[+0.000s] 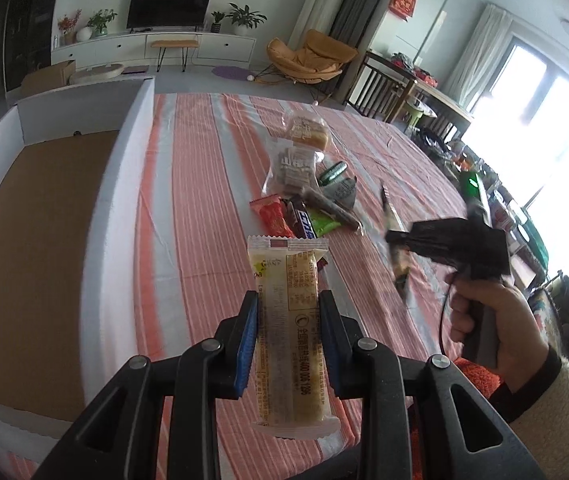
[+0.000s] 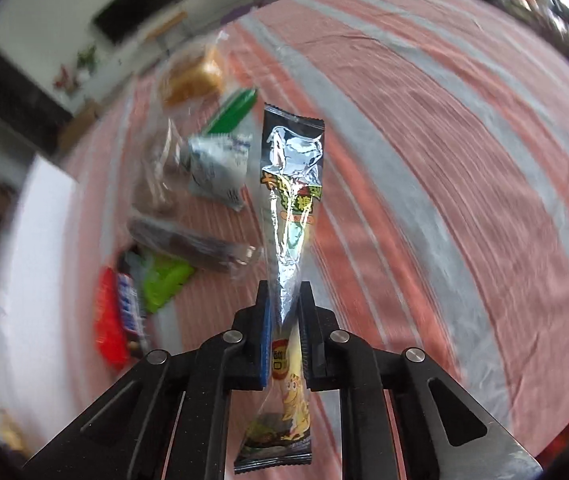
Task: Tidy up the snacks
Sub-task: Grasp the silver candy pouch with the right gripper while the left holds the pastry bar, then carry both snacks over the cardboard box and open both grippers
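- Living room behind: TV (image 1: 169, 7) on a white console, potted plants, tan lounge chair (image 1: 309, 57), bright window at right.
- Table under a cloth (image 1: 212, 152) with orange-pink and grey stripes, thin fabric, creased.
- White-walled box (image 1: 124, 168) with a brown cardboard floor sits on the table at the left of the left wrist view, beside the snack pile.
- Left gripper (image 1: 288, 312) clenched on a long pale-yellow snack bar (image 1: 288, 320) in a clear, crimp-ended wrapper; blue pads press both long sides; the bar is lifted off the cloth.
- Right gripper (image 2: 286, 312) clamped on a slim foil snack stick (image 2: 290, 200), black and silver, crinkled and shiny, sticking forward beyond the fingers, its yellow printed end behind them; held above the cloth.
- Person's right hand (image 1: 484, 312), cream fuzzy sleeve, grips the black handle.
- Loose pile on the cloth, mid-table: bagged bun (image 1: 309, 133), clear bag of small wrapped pieces (image 1: 292, 168), green tube (image 1: 332, 172), dark brown stick pack (image 1: 332, 208), red pack (image 1: 272, 216), chocolate bar (image 1: 302, 220), lime-green pack (image 1: 324, 224).
- Right wrist view motion-blurred; pile detail soft.
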Demonstrator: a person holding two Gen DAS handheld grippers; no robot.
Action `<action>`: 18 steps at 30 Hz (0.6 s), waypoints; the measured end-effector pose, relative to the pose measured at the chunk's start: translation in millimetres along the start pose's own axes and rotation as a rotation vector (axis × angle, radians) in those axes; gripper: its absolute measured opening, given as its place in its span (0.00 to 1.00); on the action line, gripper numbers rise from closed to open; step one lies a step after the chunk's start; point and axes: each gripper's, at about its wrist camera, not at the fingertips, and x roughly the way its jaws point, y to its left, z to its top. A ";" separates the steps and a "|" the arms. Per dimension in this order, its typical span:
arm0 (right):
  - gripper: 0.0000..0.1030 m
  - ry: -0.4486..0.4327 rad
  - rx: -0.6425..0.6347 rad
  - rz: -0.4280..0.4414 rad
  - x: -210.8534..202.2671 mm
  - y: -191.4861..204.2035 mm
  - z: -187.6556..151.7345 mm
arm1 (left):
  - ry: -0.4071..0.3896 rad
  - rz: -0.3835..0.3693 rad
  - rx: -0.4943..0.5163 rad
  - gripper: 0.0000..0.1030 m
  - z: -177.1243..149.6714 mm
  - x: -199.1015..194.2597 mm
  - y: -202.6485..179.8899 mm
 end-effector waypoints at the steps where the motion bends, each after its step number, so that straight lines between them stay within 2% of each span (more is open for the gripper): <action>1: 0.12 -0.011 0.040 0.057 -12.2 -9.3 -2.4 | -0.005 -0.001 -0.009 0.28 1.5 -3.2 3.7; 5: 0.12 -0.017 0.159 0.191 -44.5 -35.3 -12.4 | -0.025 -0.007 -0.029 0.28 7.4 -13.4 10.9; 8: 0.12 -0.006 0.153 0.227 -49.9 -17.8 -12.3 | -0.041 -0.020 -0.043 0.28 12.2 -22.5 14.5; 12: 0.12 0.013 0.058 0.334 -64.0 41.7 -15.3 | -0.093 -0.022 -0.082 0.28 24.4 -45.2 31.0; 14: 0.12 0.013 -0.012 0.398 -73.8 90.1 -16.7 | -0.129 -0.002 -0.113 0.28 32.3 -62.7 47.0; 16: 0.12 0.018 -0.081 0.473 -85.6 141.5 -23.0 | -0.169 0.038 -0.142 0.28 38.8 -82.7 67.9; 18: 0.12 0.041 -0.144 0.537 -91.3 190.1 -32.0 | -0.208 0.110 -0.169 0.28 41.0 -99.8 91.4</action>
